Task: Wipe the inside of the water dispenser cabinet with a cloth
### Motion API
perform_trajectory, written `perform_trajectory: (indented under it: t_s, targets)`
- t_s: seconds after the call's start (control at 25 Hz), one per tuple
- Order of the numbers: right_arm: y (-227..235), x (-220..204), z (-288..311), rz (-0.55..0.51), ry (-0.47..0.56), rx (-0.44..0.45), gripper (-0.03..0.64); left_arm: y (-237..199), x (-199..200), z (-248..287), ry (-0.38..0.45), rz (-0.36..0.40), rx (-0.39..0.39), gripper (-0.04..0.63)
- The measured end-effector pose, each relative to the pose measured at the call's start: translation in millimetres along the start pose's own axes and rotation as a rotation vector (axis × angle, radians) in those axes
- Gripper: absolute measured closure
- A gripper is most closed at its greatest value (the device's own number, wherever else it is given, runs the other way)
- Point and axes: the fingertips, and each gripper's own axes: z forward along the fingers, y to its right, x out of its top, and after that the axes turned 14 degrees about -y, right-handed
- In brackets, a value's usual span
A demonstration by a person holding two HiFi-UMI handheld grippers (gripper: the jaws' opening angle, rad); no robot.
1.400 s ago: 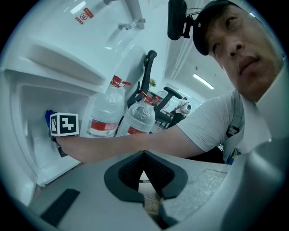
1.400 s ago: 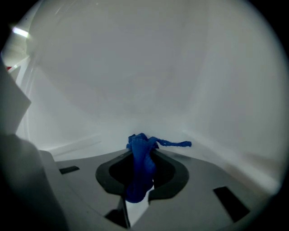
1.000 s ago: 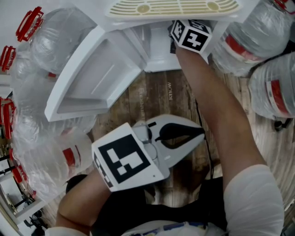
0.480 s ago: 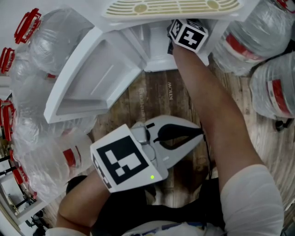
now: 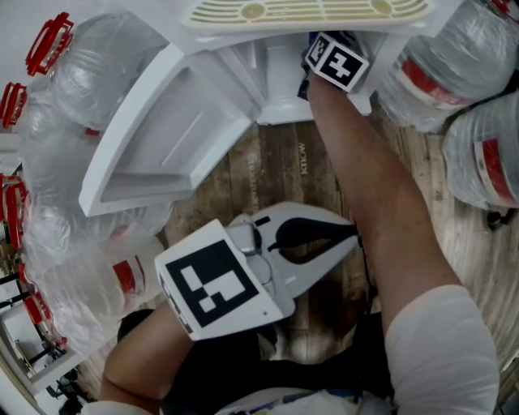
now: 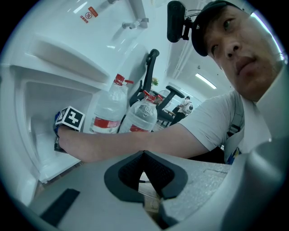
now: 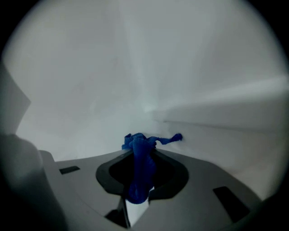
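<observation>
The white water dispenser cabinet (image 5: 280,109) stands with its door (image 5: 162,138) swung out to the left. My right gripper (image 5: 335,63) reaches into the cabinet; only its marker cube shows in the head view. In the right gripper view my right gripper (image 7: 143,151) is shut on a blue cloth (image 7: 141,164), whose bunched end presses against the white inner wall (image 7: 135,67) near a corner ledge. My left gripper (image 5: 355,235) hovers over the wooden floor in front of the cabinet, shut with nothing in it. The left gripper (image 6: 143,153) looks toward the cabinet (image 6: 40,103).
Large water bottles crowd both sides: several at the left (image 5: 89,73) and some at the right (image 5: 454,65). A beige grille tray (image 5: 308,12) overhangs the cabinet opening. Wooden floor (image 5: 276,170) lies between the door and my right arm.
My right gripper has shifted slightly right and deeper into the cabinet with the cloth. The left gripper has hardly moved.
</observation>
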Motion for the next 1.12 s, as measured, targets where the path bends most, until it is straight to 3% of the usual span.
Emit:
perform_trajectory:
  t_s: [0.36, 0.56, 0.76, 0.88, 1.12]
  targets:
    - [17, -28, 5, 0.131, -0.09, 0.031, 0.548, 3, 2, -3, 0.01, 0.011, 0.0, 0.599]
    - [-5, -22, -13, 0.184, -0.062, 0.139, 0.546, 7, 7, -4, 0.024, 0.024, -0.013, 0.599]
    - [-35, 7, -38, 0.295, 0.038, 0.275, 0.546, 6, 13, -8, 0.04, 0.03, -0.018, 0.598]
    - [-35, 24, -55, 0.423, 0.124, 0.34, 0.546, 8, 17, -11, 0.055, 0.032, -0.019, 0.598]
    - [-26, 59, -84, 0.53, 0.275, 0.453, 0.546, 8, 12, -12, 0.035, 0.033, 0.001, 0.598]
